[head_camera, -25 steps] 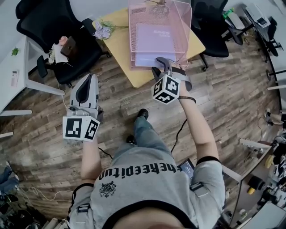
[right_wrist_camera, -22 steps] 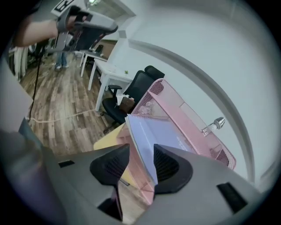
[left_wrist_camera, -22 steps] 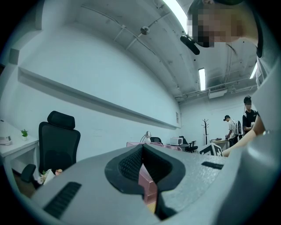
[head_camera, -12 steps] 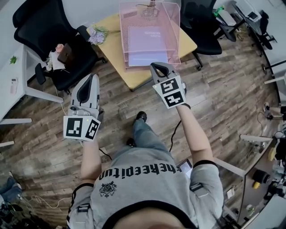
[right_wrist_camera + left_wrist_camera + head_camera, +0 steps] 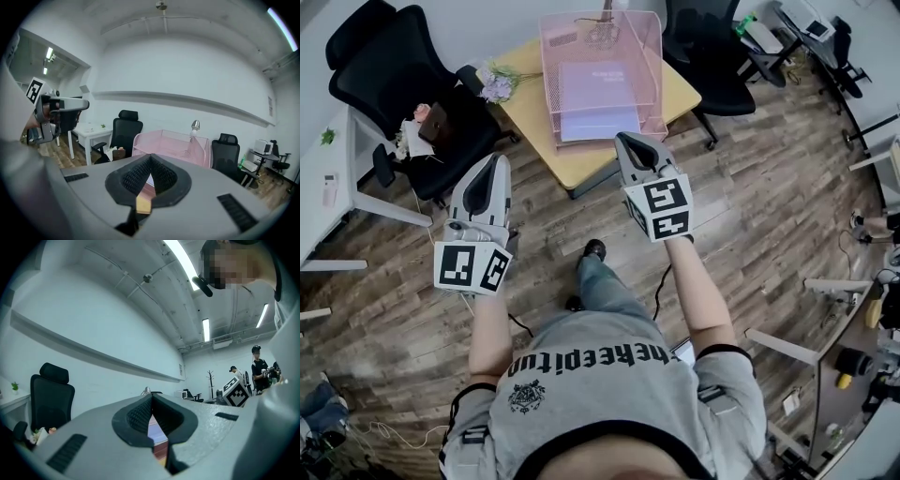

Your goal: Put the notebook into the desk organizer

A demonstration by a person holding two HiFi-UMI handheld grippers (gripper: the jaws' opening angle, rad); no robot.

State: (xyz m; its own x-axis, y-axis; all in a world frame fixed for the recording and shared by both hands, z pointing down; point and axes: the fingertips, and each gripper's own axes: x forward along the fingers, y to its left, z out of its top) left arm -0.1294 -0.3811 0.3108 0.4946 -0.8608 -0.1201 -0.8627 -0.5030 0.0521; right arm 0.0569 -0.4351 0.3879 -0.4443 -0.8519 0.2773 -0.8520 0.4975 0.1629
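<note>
change: the right gripper [image 5: 628,141], earlier at the organizer's open front over the notebook's near end, is now drawn back toward the person and raised. it hangs above the table's near edge, and its marker cube has rolled to face upward.
right jaws: closed tip to tip with nothing between them. the right gripper view shows only the pink organizer and a strip of table past them.
left gripper [image 5: 495,161]: held out over the floor, off the table's left corner, about where it was before. its jaws are also closed and empty.
notebook [image 5: 602,86]: purple, lying flat inside the organizer, touched by neither of the 2 grippers.
organizer [image 5: 551,94]: pink mesh tray standing on the yellow table [image 5: 581,161], its open front toward the person.
unclear: a paler band lies at the tray's front, below the notebook. whether it is a lower tier or a sheet cannot be told.
meaning for the task: the notebook has been let go and sits in the organizer, so the placing step looks complete. the right hand's retreat reads as the closing move.
remaining: at most a check that the notebook lies fully inside the tray.
</note>
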